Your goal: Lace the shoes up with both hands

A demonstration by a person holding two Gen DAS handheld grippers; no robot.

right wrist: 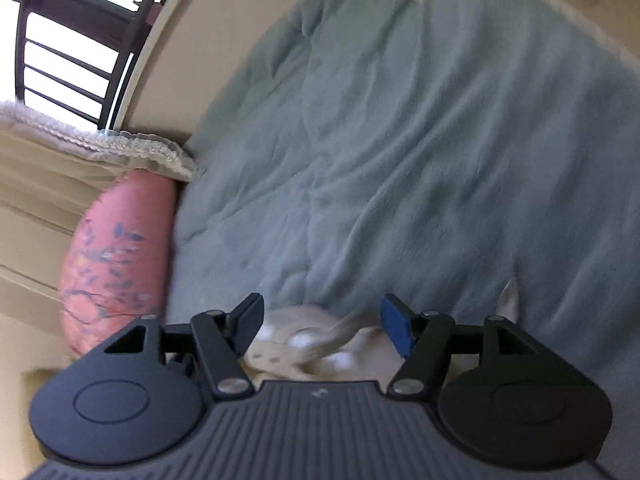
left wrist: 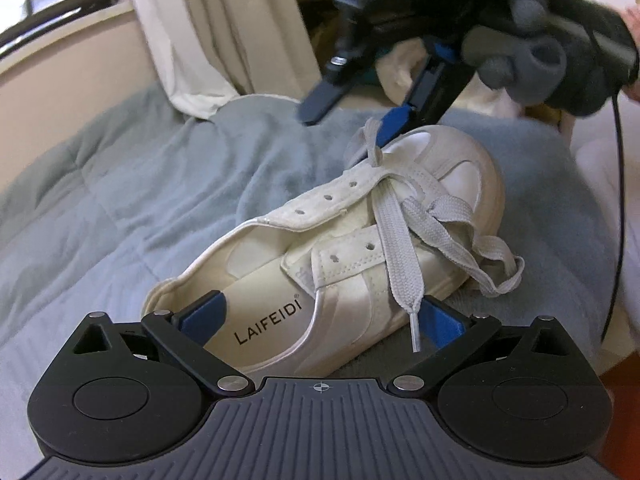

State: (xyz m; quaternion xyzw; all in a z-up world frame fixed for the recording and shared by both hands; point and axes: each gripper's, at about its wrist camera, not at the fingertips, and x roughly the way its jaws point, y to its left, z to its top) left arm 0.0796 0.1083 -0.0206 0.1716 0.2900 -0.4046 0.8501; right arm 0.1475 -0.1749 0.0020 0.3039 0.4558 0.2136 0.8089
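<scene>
White sneaker (left wrist: pixel 320 248), printed LAIFEIDI on its insole, lies on the grey-blue blanket (left wrist: pixel 132 184) directly ahead of your left gripper (left wrist: pixel 320 316), heel end toward it and toe pointing away. Your left gripper is spread wide with nothing in its grasp: its left finger (left wrist: pixel 204 312) sits at the heel opening, its right finger (left wrist: pixel 440 320) just outside the sneaker's right wall. Between them, nearer the right finger, the plastic tip of the grey shoelace (left wrist: pixel 394 252) hangs down the side; you are not pinching it. Right of that strand, the rest of the lace lies bunched loosely over the sneaker's side. Beyond the toe, your right gripper (left wrist: pixel 352 120) comes down from the upper right, held by your gloved hand (left wrist: pixel 560 52). Its fingers stand apart, and one blue finger touches the lace loop near the toe without clamping it.

From your right wrist view, blurred, the gripper (right wrist: pixel 324 328) is open, with the sneaker (right wrist: pixel 296 344) and a lace strand between its fingers. A pink floral pillow (right wrist: pixel 116 264) lies to its left.
</scene>
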